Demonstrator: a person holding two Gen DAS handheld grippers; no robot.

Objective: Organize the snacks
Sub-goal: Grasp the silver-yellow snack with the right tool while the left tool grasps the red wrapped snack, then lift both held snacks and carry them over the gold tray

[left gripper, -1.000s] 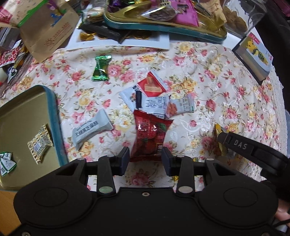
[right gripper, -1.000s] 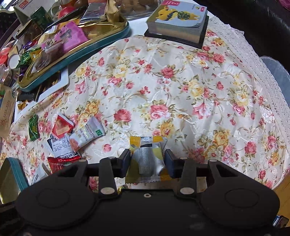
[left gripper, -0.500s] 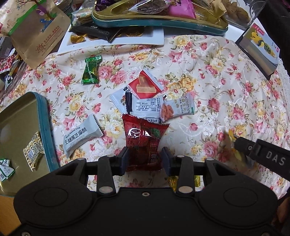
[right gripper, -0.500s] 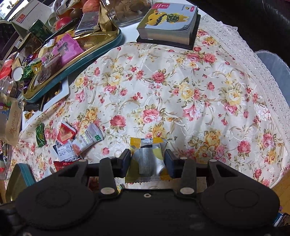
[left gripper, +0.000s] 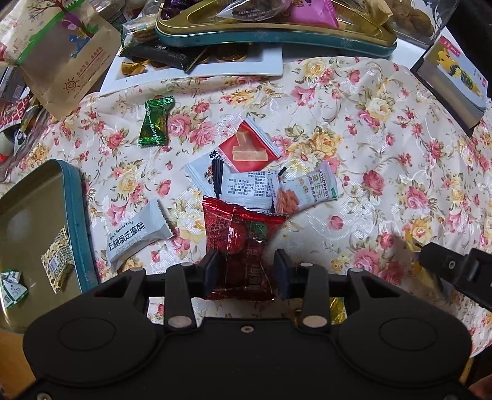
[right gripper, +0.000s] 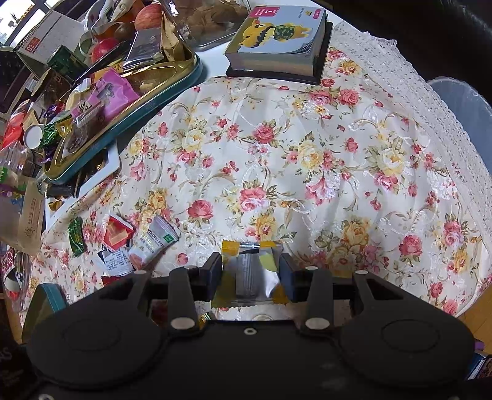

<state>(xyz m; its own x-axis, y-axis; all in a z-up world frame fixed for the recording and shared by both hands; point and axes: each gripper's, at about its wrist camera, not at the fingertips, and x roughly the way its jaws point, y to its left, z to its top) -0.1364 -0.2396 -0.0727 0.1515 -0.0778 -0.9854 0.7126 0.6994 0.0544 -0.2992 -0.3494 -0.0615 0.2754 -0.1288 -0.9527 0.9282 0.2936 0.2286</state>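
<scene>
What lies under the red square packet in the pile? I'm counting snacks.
The red square packet overlaps a white printed packet, which lies on the floral cloth. Anything beneath those is covered.

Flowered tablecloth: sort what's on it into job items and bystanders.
Job:
left gripper, shut on crinkly red foil snack packet
right gripper, shut on yellow-and-silver snack packet
green foil candy
white sesame crisp bar
teal-rimmed gold tin tray, holding a few packets

Bystanders:
thick yellow-cartoon block calendar
red apples
brown paper bag
</scene>
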